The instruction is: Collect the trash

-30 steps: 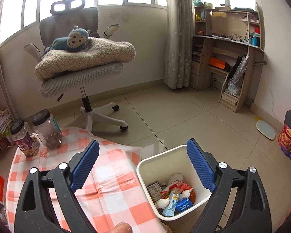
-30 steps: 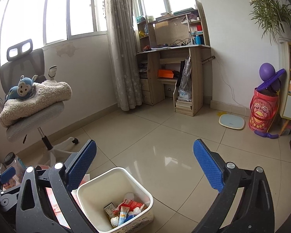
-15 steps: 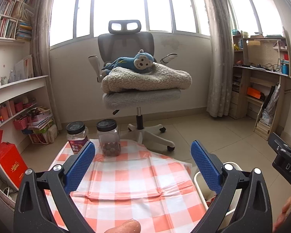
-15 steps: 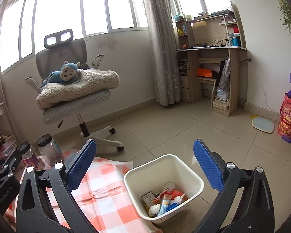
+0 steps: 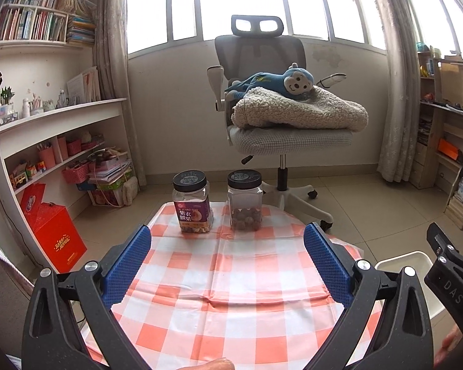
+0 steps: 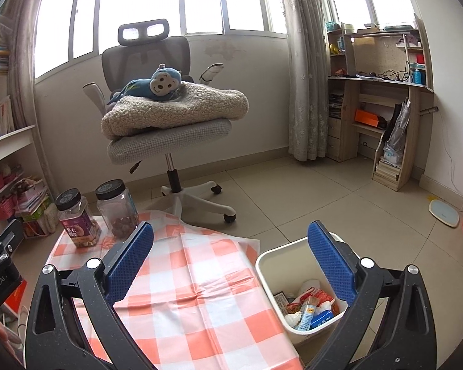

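A white trash bin (image 6: 274, 265) stands on the floor right of the table, holding wrappers and small packets (image 6: 308, 308). Its rim also shows at the right edge of the left wrist view (image 5: 401, 262). The table has an orange-and-white checked cloth (image 5: 231, 277), which also shows in the right wrist view (image 6: 185, 293). My left gripper (image 5: 227, 262) is open and empty above the cloth. My right gripper (image 6: 230, 262) is open and empty, over the table's right edge and the bin.
Two black-lidded jars, one with a purple label (image 5: 193, 206) and one clear with dark snacks (image 5: 244, 205), stand at the table's far edge. A grey office chair (image 5: 277, 135) with a blanket and blue monkey toy is behind. Shelves left, a wooden desk (image 6: 382, 108) right.
Both grippers have swung left, from facing the bin and the floor to facing the table and the chair. Both stay open and empty.
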Motion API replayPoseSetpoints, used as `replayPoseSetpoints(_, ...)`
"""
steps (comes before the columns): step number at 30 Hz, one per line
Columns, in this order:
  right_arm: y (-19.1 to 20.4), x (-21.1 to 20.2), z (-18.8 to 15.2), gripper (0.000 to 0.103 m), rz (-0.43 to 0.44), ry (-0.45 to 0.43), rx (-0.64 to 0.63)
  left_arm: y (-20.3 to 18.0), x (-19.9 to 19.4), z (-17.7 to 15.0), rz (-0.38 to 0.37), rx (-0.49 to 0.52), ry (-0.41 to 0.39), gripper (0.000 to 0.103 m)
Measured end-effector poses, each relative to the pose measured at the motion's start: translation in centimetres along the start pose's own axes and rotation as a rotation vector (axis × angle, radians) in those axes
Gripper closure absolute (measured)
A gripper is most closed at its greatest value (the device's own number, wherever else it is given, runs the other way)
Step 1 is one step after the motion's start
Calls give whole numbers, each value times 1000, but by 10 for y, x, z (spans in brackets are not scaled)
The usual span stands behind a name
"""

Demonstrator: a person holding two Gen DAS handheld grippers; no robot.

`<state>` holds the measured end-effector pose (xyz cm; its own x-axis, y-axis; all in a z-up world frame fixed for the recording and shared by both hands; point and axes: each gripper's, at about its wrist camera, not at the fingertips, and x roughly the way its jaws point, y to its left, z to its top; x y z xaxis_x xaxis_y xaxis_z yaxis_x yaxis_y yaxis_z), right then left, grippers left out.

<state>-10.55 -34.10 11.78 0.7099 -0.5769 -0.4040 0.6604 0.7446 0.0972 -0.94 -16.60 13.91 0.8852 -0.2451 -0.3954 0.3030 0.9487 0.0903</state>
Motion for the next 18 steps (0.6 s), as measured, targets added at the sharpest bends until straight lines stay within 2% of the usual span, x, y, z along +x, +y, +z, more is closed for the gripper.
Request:
replayPoseSetpoints(4,17,4,-2,7,38,16,-8,14,8,-5,17,-10,41,7)
replayPoseSetpoints(18,64,9,-11,7,104,34,-88,47,18,-10,73,-46,72,7)
